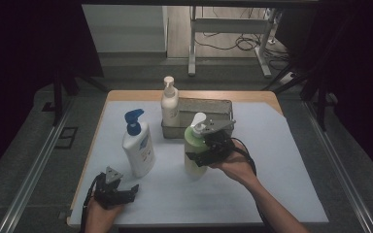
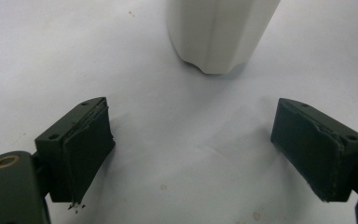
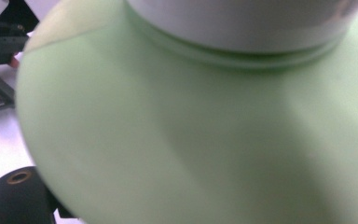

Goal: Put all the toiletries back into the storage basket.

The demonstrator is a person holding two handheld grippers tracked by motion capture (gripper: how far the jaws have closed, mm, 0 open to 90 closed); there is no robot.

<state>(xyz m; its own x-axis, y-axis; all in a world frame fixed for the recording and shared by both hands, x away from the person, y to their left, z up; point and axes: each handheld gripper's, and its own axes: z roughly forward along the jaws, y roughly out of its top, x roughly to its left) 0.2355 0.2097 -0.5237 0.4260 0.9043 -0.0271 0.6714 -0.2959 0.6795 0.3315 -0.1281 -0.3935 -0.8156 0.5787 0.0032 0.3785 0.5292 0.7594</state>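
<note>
A pale green bottle (image 1: 193,165) with a white pump (image 1: 198,121) stands upright on the white mat near the middle of the table. My right gripper (image 1: 200,148) comes at it from the right and is shut on its upper body. In the right gripper view the green bottle (image 3: 191,130) is so close that it hides the jaws. My left gripper (image 1: 133,189) rests open at the front left with nothing between its fingers. A white bottle with a blue pump (image 1: 138,145) stands just beyond it. The left gripper view shows that bottle's base (image 2: 219,32) ahead of the open left gripper (image 2: 193,116).
A grey metal tray (image 1: 209,103) stands at the back middle. A white pump bottle (image 1: 169,104) is at its left end; I cannot tell whether it stands inside. The white mat (image 1: 277,170) has free room at the right and front. Metal rails run along both sides of the table.
</note>
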